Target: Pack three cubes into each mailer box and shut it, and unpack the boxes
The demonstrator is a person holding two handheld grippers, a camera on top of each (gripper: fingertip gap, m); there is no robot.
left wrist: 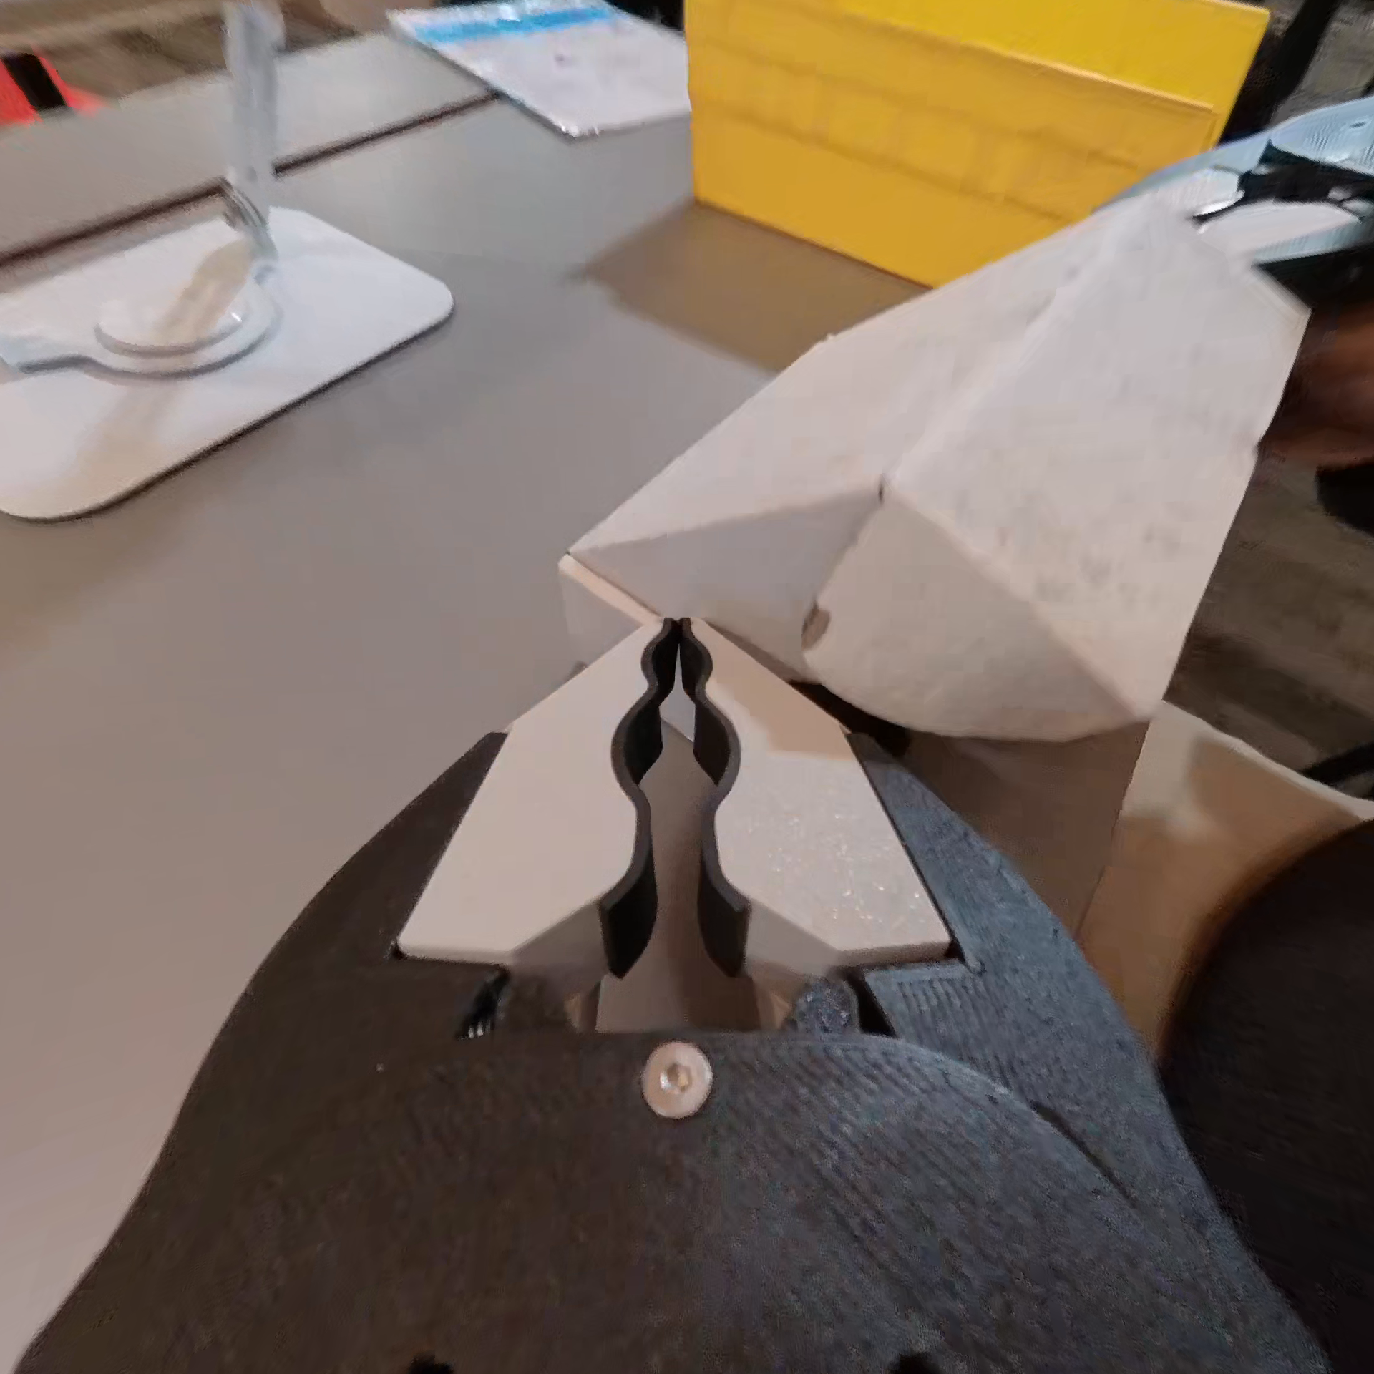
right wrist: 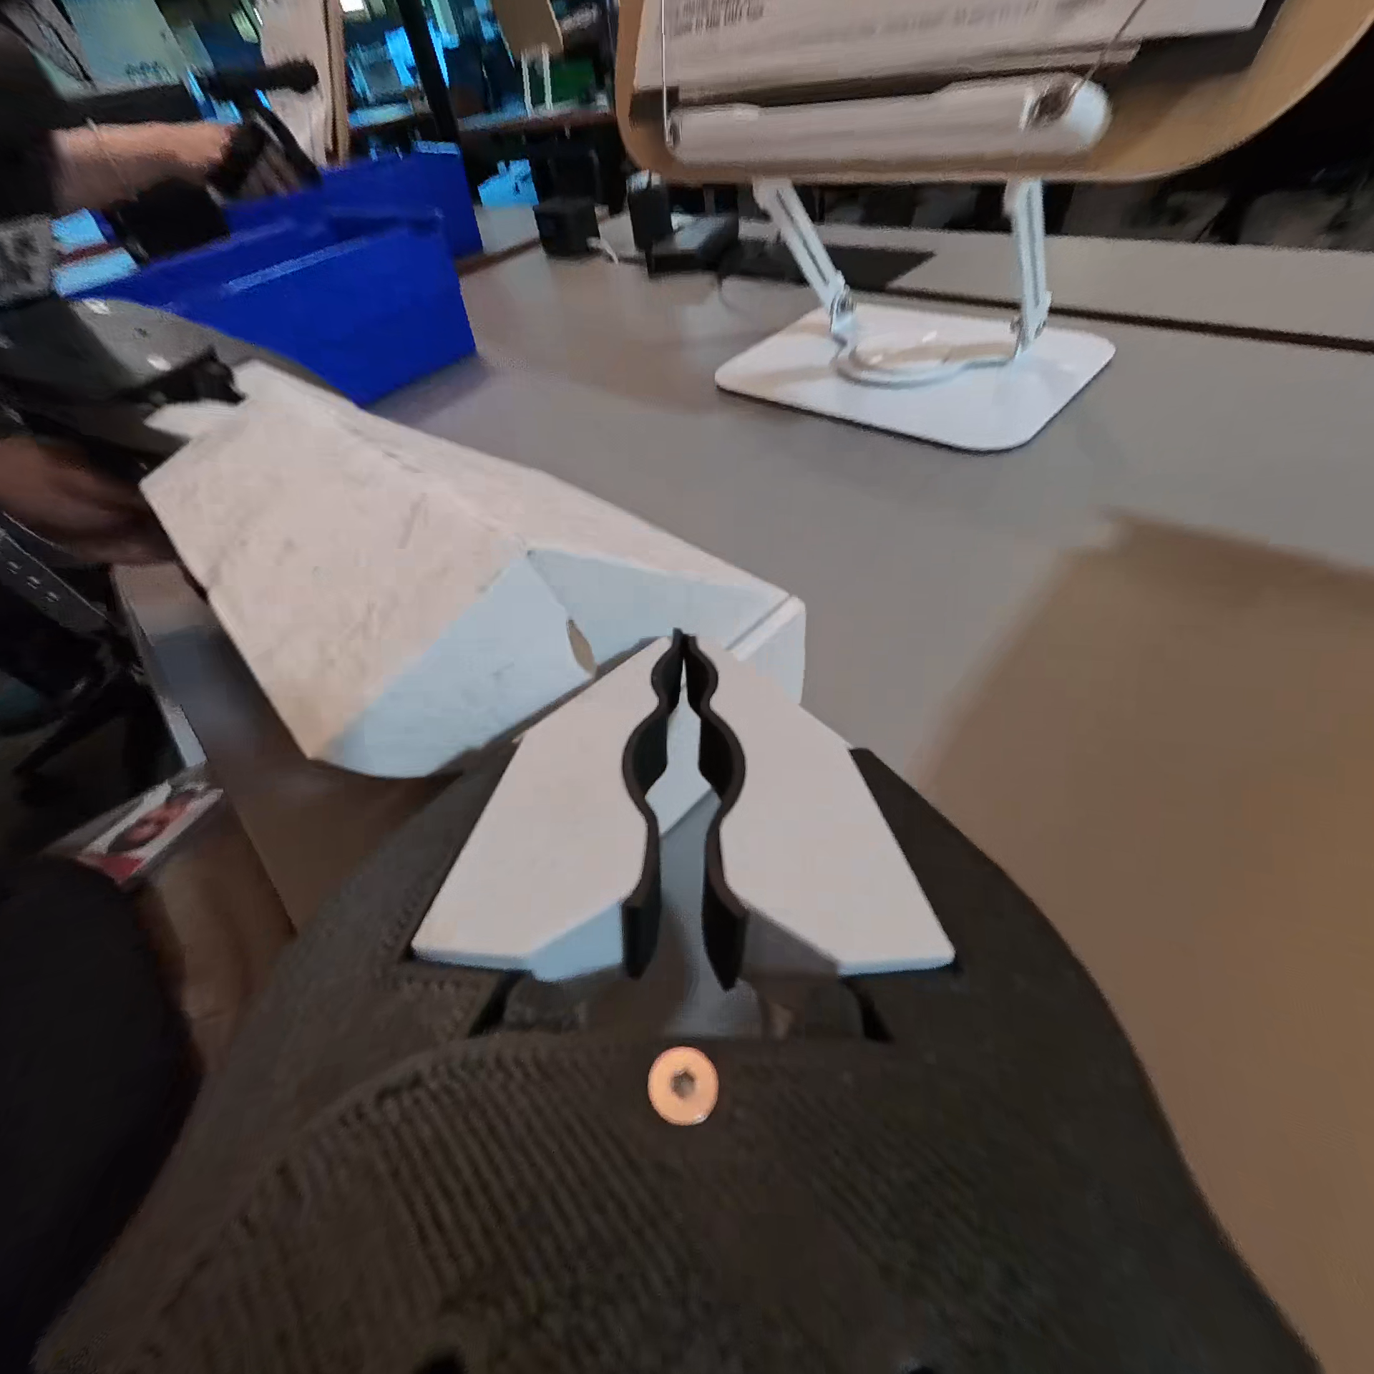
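Observation:
A white mailer box (left wrist: 1004,483) sits tilted at the table's near edge, its lid folded over. No cubes show. My left gripper (left wrist: 678,626) is shut, its tips pinching the box's thin cardboard edge at the near corner. My right gripper (right wrist: 680,641) is shut the same way on the opposite end of the box (right wrist: 372,580). Each view shows the other gripper at the far end of the box: the right one (left wrist: 1294,186) in the left wrist view, the left one (right wrist: 149,401) in the right wrist view. The box's inside is hidden.
A yellow box (left wrist: 929,134) stands behind the white one. A white stand base (left wrist: 223,357) (right wrist: 929,372) and a clear bag (left wrist: 558,67) lie on the grey table (left wrist: 297,669). Blue bins (right wrist: 334,297) stand at the far left, brown cardboard (right wrist: 1152,743) at the right. The gap from one gripper's tips to the other's is roughly 15 centimetres. The white stand base (left wrist: 223,357) is about 30 centimetres from both grippers' fingertips. Look for it in the right wrist view (right wrist: 868,379) too.

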